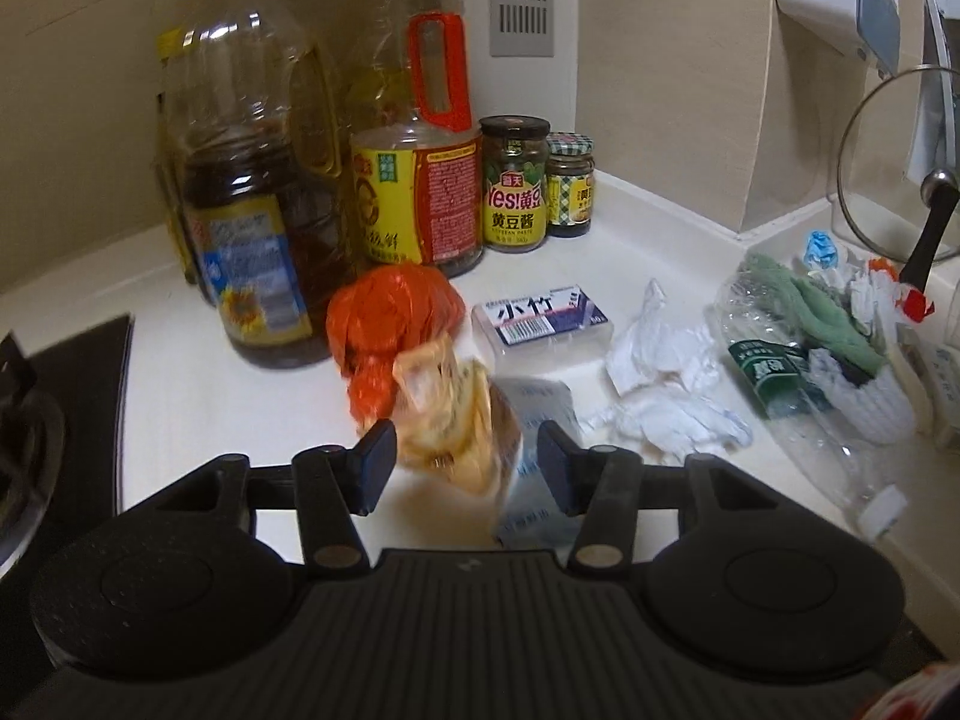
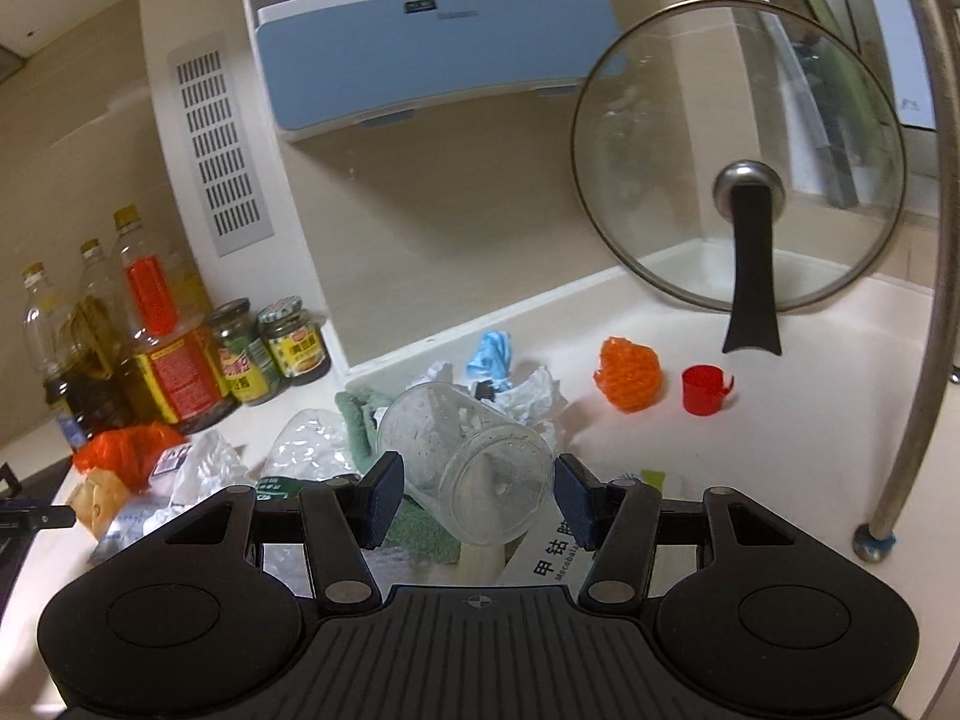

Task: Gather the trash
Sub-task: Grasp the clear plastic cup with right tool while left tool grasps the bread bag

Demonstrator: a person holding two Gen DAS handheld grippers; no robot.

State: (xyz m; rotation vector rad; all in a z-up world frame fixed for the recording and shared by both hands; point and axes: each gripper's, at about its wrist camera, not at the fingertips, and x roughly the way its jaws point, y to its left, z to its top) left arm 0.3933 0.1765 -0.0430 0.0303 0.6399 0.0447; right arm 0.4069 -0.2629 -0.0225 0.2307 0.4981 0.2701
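My left gripper is open low over the white counter. A crumpled tan wrapper and a silvery-blue packet lie between its fingers, and I see no pad pressing on them. An orange plastic bag sits just beyond. My right gripper is shut on a clear plastic jar, which is tilted with its base toward the camera above a pile of trash. That pile holds white tissue, a green cloth and a crushed clear bottle.
Oil bottles and sauce jars stand along the back wall. A gas stove is at the left. A small box, white tissue, a glass lid, orange mesh, a red cup and a metal pipe are around.
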